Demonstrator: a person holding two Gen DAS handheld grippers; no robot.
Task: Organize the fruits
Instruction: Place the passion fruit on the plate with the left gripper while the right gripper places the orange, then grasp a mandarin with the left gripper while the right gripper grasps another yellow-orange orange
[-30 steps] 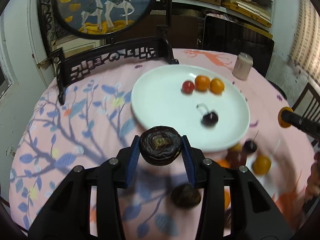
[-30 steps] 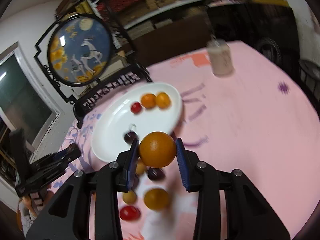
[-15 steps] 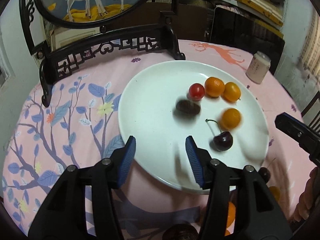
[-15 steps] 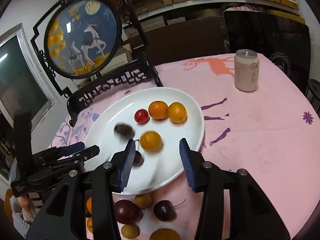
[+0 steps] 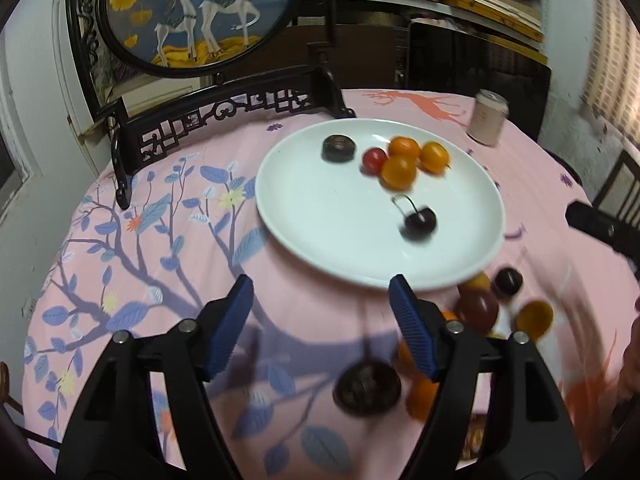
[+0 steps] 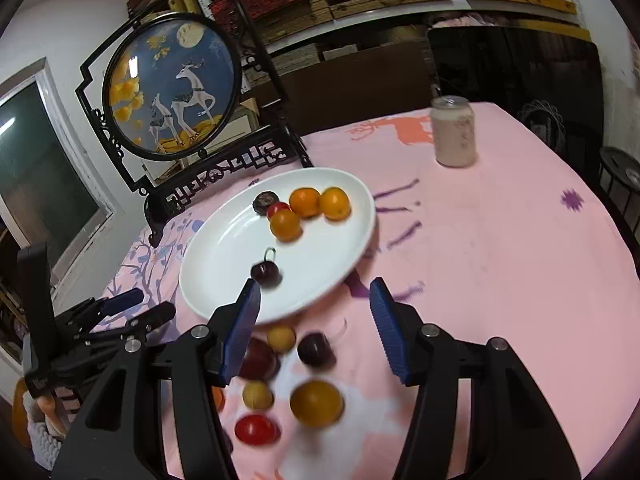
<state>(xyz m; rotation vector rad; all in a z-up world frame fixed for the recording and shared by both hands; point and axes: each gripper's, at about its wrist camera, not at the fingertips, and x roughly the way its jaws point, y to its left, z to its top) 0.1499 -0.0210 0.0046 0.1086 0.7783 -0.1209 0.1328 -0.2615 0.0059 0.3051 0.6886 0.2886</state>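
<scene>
We hold the left hand-held gripper (image 5: 322, 322) with its blue pads spread wide and nothing between them, poised over the pink flowered cloth of the counter (image 5: 168, 216) just short of the near rim of the white plate (image 5: 320, 216). Our right hand-held gripper (image 6: 314, 330) is likewise spread apart and empty, hovering above the loose fruit that lies on the cloth beside the plate's near edge. On the plate we see a dark brown flattened fruit (image 5: 339, 148) at the far side, a small red tomato (image 5: 374, 160) just beside it, and three orange fruits (image 5: 400, 171) clustered close against the tomato; a dark cherry (image 5: 419, 222) with a curled stem sits apart from them, nearer to us. Off the plate, in the right wrist view, a dark plum (image 6: 260, 360), a small yellow fruit (image 6: 281, 338), another dark cherry (image 6: 316, 350), a second small yellow fruit (image 6: 258, 395), a larger orange fruit (image 6: 317, 403) and a red tomato (image 6: 256, 430) lie close together on the cloth. In the left wrist view a second dark brown fruit (image 5: 367, 388) rests on the cloth between our left pads, blurred. A pale drink can (image 6: 454, 131) stands upright well beyond the plate, and a round framed deer screen (image 6: 172, 88) stands at the counter's far edge.
</scene>
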